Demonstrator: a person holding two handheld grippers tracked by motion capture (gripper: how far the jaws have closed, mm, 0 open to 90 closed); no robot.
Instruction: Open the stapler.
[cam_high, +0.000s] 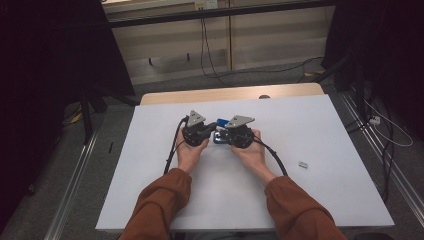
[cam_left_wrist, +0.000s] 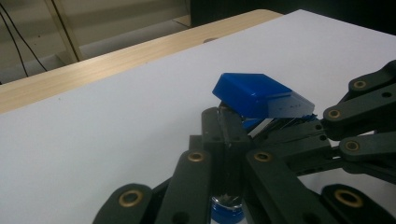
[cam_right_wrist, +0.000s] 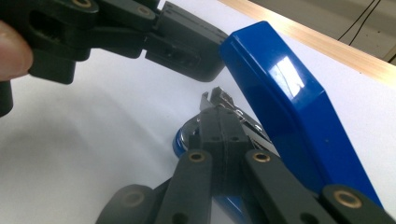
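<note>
A blue stapler (cam_high: 220, 122) is held just above the middle of the white table, its lid swung up. My left gripper (cam_high: 212, 126) comes from the left, jaws shut. In the left gripper view its tips (cam_left_wrist: 224, 116) sit under the raised blue lid (cam_left_wrist: 254, 94) and touch it; I cannot tell if they pinch anything. My right gripper (cam_high: 223, 131) comes from the right. In the right gripper view it (cam_right_wrist: 218, 114) is shut on the stapler's metal magazine (cam_right_wrist: 219, 99), with the lid (cam_right_wrist: 289, 102) on the right and the blue base (cam_right_wrist: 184, 140) below. The left gripper (cam_right_wrist: 187, 44) butts against the lid's end.
A small grey block (cam_high: 302, 164) lies on the white table top (cam_high: 320, 200) to the right of the person's right forearm. A wooden strip (cam_high: 190, 96) runs along the far edge. Cables and dark stands surround the table on the floor.
</note>
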